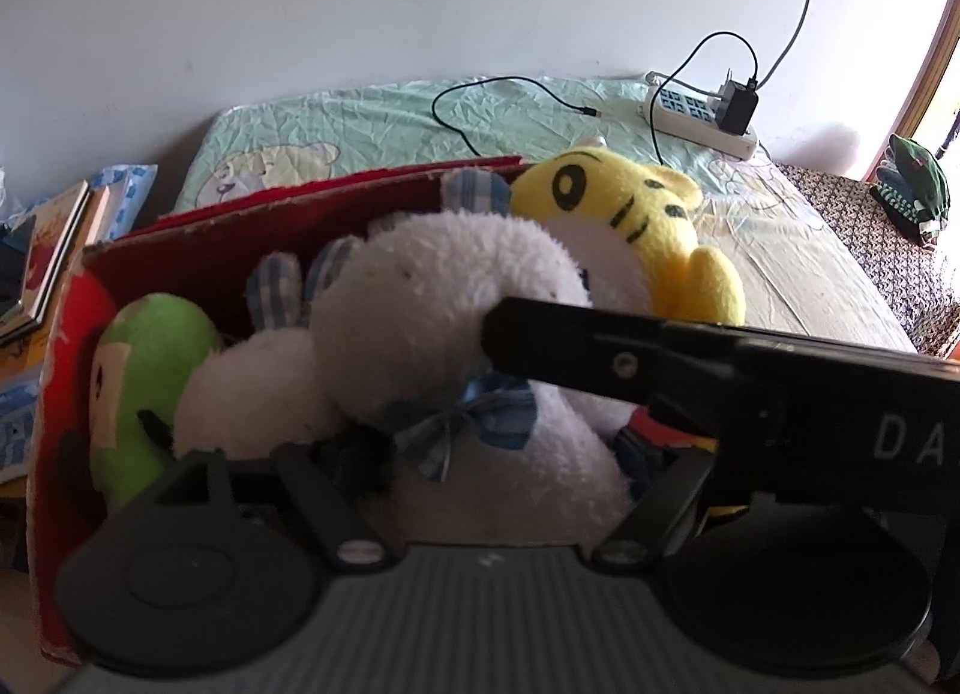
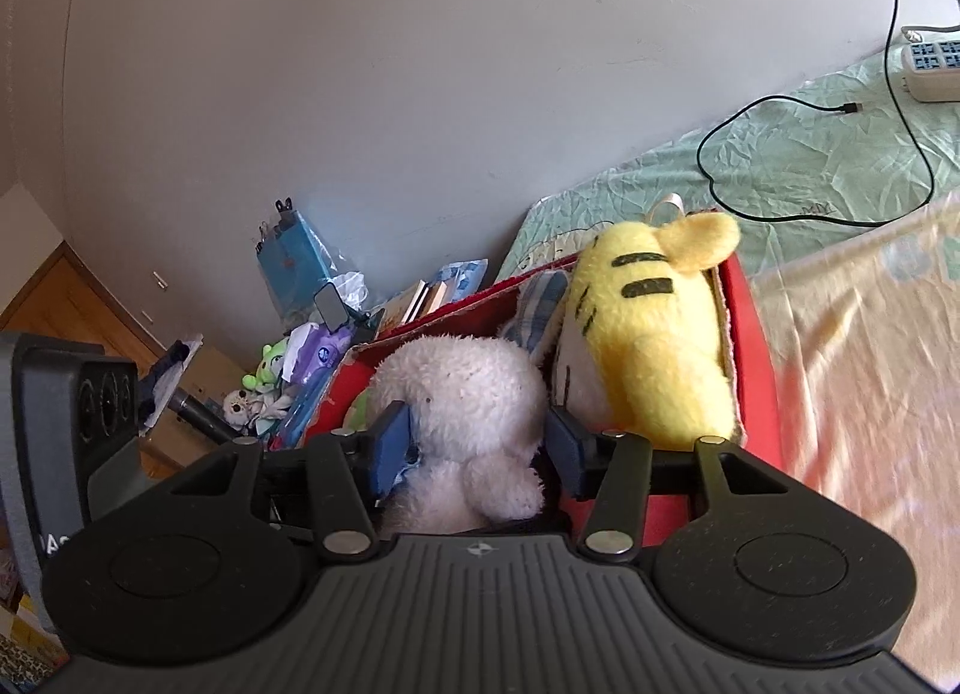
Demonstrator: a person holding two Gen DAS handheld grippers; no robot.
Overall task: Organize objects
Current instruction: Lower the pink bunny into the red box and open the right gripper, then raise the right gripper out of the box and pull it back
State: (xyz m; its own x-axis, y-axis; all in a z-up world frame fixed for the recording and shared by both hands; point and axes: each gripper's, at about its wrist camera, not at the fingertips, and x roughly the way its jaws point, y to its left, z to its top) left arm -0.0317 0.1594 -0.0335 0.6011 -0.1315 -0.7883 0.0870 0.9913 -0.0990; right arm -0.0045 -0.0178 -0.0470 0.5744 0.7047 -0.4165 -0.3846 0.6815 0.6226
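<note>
A red cardboard box (image 1: pixel 66 334) stands on the bed and is packed with soft toys. A white plush rabbit (image 1: pixel 444 304) with blue plaid ears and a bow fills its middle. A green plush (image 1: pixel 150 346) lies at the box's left end, and a yellow tiger plush (image 1: pixel 624 202) leans over the right end. My right gripper (image 2: pixel 480 442) is shut on the white rabbit (image 2: pixel 468 388), with a blue pad pressed into each side. It crosses the left wrist view as a black bar (image 1: pixel 660 358). My left gripper (image 1: pixel 492 454) is spread wide around the rabbit's body, its fingers mostly hidden.
A white power strip (image 1: pixel 696 118) with a black charger and a loose black cable (image 1: pixel 480 94) lies on the green sheet behind the box. Books (image 1: pixel 54 250) are stacked left of the box. Cluttered toys and bags (image 2: pixel 300 334) lie beyond the box's left end.
</note>
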